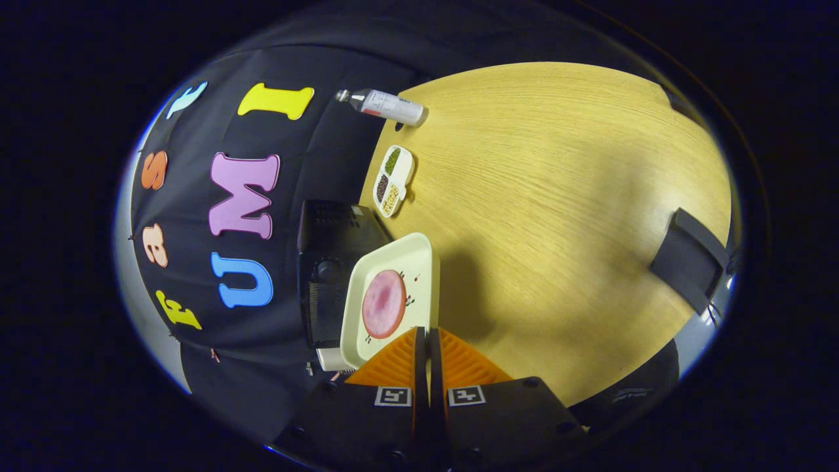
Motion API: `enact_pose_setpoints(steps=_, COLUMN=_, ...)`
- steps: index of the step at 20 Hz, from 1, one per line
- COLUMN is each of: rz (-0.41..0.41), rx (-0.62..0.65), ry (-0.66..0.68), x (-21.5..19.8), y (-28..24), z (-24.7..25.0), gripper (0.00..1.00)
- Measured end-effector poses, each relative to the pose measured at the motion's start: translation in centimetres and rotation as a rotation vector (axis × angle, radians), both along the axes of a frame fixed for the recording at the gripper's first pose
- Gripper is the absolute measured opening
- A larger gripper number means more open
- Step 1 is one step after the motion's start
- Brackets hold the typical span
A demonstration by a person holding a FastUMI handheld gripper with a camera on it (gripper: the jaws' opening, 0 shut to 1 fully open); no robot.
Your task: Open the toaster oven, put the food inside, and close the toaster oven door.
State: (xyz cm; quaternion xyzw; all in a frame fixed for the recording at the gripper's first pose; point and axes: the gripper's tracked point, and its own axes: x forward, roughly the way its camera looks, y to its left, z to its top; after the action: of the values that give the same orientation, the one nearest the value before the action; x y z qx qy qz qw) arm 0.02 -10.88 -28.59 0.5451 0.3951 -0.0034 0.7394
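The claw [427,337], with its two orange ribbed fingers [393,364] drawn almost together, pinches the near rim of a cream square plastic tray [419,262], both fingers pressed on that edge with only a thin slit between them. On the tray lies a round pink slice of ham-like food [383,303], roughly in the tray's middle, with small printed sprigs beside it on the tray's face. Just beyond the tray, touching or nearly touching its far edge, stands the black boxy toaster oven [328,262], showing a round knob and a grilled panel; whether its door is open cannot be told from here. Further off from the tray, on the pale wood-grain counter [557,196], sits a small white oblong dish with three compartments [393,180]: green grains in one, dark ones in the next, pale yellow ones in the last. Past that dish, at the counter's far edge, a clear plastic bottle with a white label [383,105] stands.
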Motion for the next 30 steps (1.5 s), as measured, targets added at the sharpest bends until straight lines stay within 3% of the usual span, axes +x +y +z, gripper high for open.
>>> enact_pose_setpoints(steps=6, rz=-0.015, rx=0.014, ry=-0.068, x=0.7, y=6.9, z=1.3, gripper=0.06)
enact_pose_setpoints(steps=18, rz=0.023, rx=0.025, ry=-0.105, x=8.0, y=19.3, z=-1.2, gripper=0.06)
enact_pose_setpoints(steps=30, rz=-0.114, rx=-0.029, ry=-0.133, x=17.4, y=23.4, z=-3.8, gripper=0.06)
